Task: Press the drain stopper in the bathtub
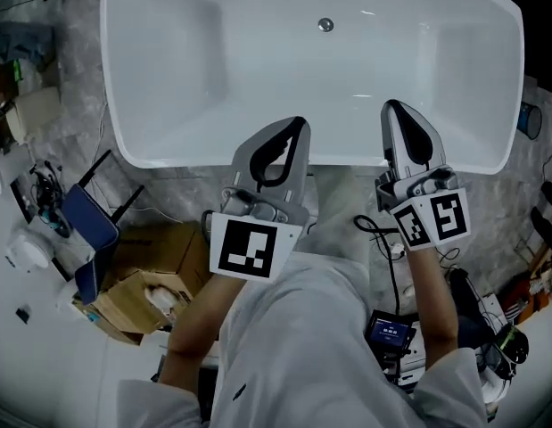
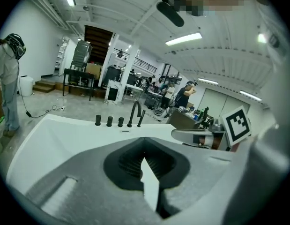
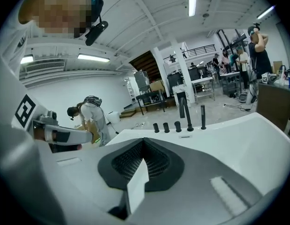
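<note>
The white bathtub (image 1: 347,160) fills the top of the head view. Its round metal drain stopper (image 1: 325,25) lies on the tub floor near the far side. My left gripper (image 1: 298,125) hovers over the near rim, jaws together and empty. Beside it, my right gripper (image 1: 392,108) is also held shut over the near rim, holding nothing. Both are well short of the stopper. In the left gripper view the left gripper (image 2: 144,141) points across the tub; the right gripper (image 3: 144,140) does likewise in its own view. The stopper is hidden in both gripper views.
Black faucet fittings (image 2: 130,116) (image 3: 184,110) stand on the tub's far rim. Cardboard boxes (image 1: 142,283) and a blue stand (image 1: 88,230) sit on the floor at left. Cables and a small screen device (image 1: 391,330) lie at right. A person (image 2: 9,78) stands beyond the tub.
</note>
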The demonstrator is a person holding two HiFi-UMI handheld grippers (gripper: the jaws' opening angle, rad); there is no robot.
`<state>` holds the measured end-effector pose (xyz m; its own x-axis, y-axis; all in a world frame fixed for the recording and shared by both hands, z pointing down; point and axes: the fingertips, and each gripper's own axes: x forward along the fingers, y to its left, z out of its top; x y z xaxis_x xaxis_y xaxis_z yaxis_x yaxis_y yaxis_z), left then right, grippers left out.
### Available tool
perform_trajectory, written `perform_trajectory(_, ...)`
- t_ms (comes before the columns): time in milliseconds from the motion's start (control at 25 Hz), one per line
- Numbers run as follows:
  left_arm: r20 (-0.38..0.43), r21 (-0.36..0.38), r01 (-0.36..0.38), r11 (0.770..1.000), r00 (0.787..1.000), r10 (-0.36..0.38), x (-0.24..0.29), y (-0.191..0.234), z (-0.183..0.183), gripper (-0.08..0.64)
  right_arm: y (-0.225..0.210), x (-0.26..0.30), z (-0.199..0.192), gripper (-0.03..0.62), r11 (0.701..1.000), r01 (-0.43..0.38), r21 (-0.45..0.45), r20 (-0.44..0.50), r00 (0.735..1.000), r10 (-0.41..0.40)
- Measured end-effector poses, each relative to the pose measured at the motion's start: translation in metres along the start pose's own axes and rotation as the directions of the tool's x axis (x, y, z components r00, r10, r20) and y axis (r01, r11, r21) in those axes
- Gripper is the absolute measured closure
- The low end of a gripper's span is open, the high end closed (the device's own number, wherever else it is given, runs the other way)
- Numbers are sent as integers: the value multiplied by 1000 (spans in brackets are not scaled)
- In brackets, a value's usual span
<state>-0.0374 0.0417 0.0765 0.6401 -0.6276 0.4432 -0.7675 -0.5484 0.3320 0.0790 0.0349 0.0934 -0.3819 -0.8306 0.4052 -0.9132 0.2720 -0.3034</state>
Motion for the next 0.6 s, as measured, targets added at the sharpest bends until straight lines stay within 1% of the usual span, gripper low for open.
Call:
perform_trajectory(80,-9,3,3,1000,1000,-3,15,7,-10,558,-10,16,-14,589,1000,3,-10,-12,1000,-4)
perform_trajectory(160,-4,-22,-6,1000,1000,6,29,16,-22,558,-17,33,-29,589,999,-5,-44,-18,1000,4)
perform_trajectory(240,-35,-44,-17,999,999,15,41,26,-46,558,-19,46,-46,589,998,-18,-62,-28,999,16)
perform_trajectory(320,-72,-46,-27,999,997,23,62,41,-72,558,-28,66,-61,590,997,-30,-71,-27,999,28)
perform_trajectory(440,-57,-64,-54,996,997,51,98,67,-96,558,-47,106,-84,591,994,-50,-100,-12,999,49)
perform_trajectory(520,-55,-62,-59,996,997,56,109,75,-107,558,-53,119,-93,591,990,-56,-127,-1,998,56)
perform_trajectory(600,-49,-55,-61,997,997,59,115,77,-113,558,-63,127,-102,592,991,-51,-127,-4,999,51)
